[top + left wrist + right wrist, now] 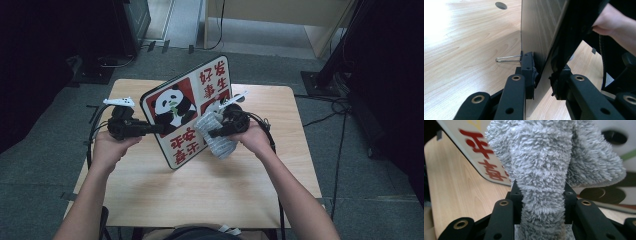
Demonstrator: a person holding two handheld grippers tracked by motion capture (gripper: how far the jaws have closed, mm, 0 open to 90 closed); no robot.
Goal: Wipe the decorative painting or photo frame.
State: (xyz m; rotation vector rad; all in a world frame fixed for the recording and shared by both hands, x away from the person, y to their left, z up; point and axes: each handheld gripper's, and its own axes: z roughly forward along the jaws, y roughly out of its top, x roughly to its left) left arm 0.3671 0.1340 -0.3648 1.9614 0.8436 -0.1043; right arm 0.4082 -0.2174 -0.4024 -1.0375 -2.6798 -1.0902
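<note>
A white board [187, 107] printed with panda pictures and red characters stands tilted on its lower corner over the wooden table [150, 195]. My left gripper [150, 129] is shut on the board's left edge; in the left gripper view the jaws [544, 75] clamp the thin board [536, 30] seen edge-on. My right gripper [214, 133] is shut on a fluffy grey cloth [216, 137] and holds it against the board's printed face. In the right gripper view the cloth [541, 162] bulges up between the jaws [541, 195], with the board [474, 145] right behind it.
A thin wire clip [507, 58] sticks out beside the left jaw. The table has a round hole [501, 5] near its far side. Black stands [325, 75] and cables [340, 107] sit on the grey floor around the table.
</note>
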